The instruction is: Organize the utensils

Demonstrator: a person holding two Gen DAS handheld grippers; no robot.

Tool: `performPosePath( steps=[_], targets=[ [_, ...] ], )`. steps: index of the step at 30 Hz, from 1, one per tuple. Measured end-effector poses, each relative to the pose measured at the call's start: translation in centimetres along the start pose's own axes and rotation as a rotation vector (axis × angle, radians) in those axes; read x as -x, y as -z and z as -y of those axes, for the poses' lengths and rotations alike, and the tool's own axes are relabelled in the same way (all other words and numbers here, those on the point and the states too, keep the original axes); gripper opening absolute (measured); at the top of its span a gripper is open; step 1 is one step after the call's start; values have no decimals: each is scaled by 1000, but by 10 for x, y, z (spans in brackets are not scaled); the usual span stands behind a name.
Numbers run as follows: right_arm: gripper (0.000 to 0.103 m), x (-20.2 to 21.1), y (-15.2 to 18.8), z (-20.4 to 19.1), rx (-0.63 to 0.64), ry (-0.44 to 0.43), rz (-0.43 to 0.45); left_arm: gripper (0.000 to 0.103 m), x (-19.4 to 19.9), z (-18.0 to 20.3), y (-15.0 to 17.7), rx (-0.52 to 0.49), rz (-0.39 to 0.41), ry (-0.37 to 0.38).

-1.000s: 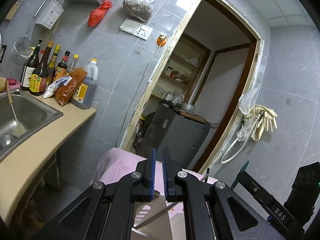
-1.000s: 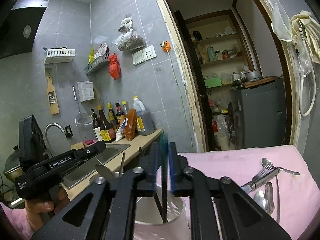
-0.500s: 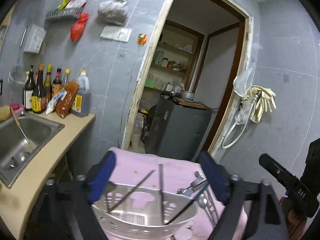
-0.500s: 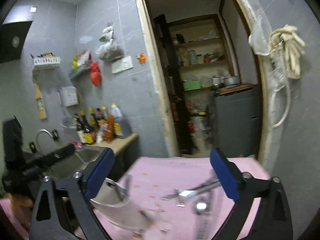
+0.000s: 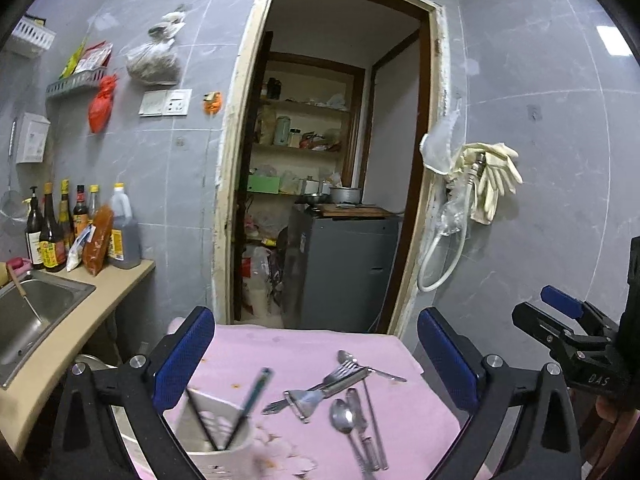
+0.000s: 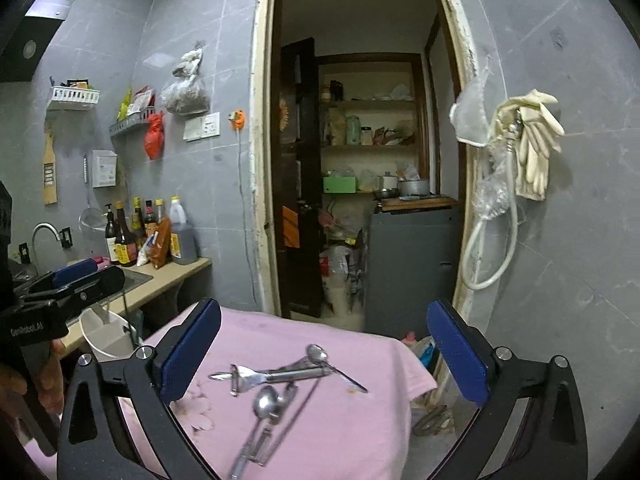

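left claw wide open, empty; right claw wide open, empty; utensils on cloth

Black left gripper frame, blue-padded fingers (silver screws at the joints).

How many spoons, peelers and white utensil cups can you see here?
Spoons: 3
Peeler: 1
White utensil cup: 1
Total: 5
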State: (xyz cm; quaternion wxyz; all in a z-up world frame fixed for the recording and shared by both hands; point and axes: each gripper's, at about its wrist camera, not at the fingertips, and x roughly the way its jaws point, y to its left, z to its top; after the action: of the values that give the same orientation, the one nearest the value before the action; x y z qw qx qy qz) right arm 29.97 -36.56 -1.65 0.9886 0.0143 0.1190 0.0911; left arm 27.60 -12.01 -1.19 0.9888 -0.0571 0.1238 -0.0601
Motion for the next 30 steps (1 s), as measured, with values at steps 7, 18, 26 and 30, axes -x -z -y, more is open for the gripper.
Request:
performPosePath(
  steps=[7, 18, 26, 30],
  targets=[
    [102, -23, 23, 37, -39, -20, -60, 102, -23, 37, 18, -42, -56, 16],
    [102, -87, 70, 72, -50, -89, -184, 102, -72, 54, 59, 2, -213, 47],
    [100, -153, 106, 77, -50, -185, -337, 89, -121, 42, 95, 50, -370, -8],
    [88, -188, 119, 70, -12, -234, -409, 73, -146, 29, 111, 90, -464, 6]
  ],
)
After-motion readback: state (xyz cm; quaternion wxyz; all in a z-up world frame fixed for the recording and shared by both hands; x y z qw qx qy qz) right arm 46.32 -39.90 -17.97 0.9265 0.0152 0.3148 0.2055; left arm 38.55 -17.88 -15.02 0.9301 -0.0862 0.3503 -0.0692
